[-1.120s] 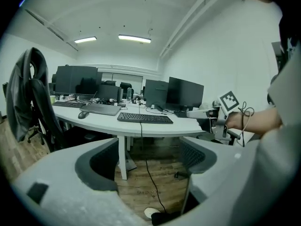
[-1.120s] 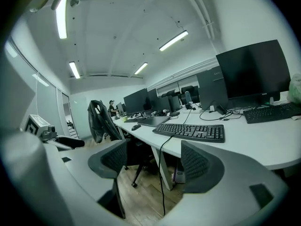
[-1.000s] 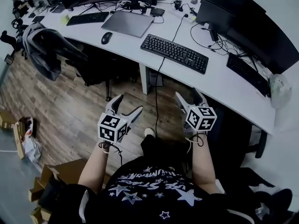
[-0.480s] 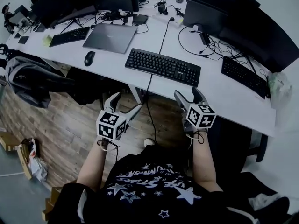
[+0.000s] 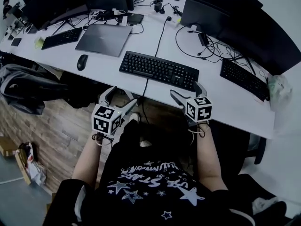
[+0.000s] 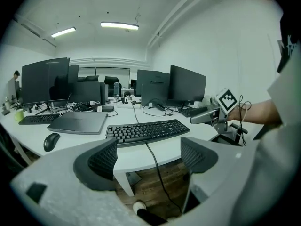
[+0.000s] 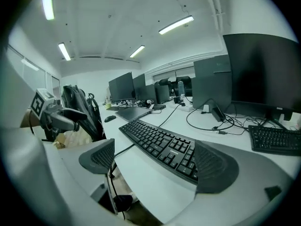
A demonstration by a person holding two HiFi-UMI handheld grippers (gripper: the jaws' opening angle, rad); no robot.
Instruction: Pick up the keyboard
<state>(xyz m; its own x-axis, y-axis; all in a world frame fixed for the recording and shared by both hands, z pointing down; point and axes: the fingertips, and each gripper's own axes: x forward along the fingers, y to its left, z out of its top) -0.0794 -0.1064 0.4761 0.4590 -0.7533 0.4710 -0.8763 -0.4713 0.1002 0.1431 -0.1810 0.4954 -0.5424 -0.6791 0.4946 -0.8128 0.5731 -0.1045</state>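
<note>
Black keyboard (image 5: pixel 159 70) lies flat on the white desk (image 5: pixel 141 41), close to the front edge; nothing holds it. L gripper (image 5: pixel 120 98) hangs off the desk at approx 7 o'clock of the keyboard. Its jaws are apart w/ nothing btwn them; its own view shows only wood floor (image 6: pixel 141 187) beyond the pads. R gripper (image 5: pixel 187 92) is at approx 5 o'clock, at the desk's front edge, just beside the keyboard's right end. Its jaws are opening, already wide, pads off the keyboard, nothing gripped. Closed laptop (image 5: pixel 103 39) at 10 o'clock of the keyboard, mouse (image 5: pixel 82 61) at 9 o'clock, 2nd keyboard (image 5: pixel 244 79) at 3 o'clock, well apart.
</note>
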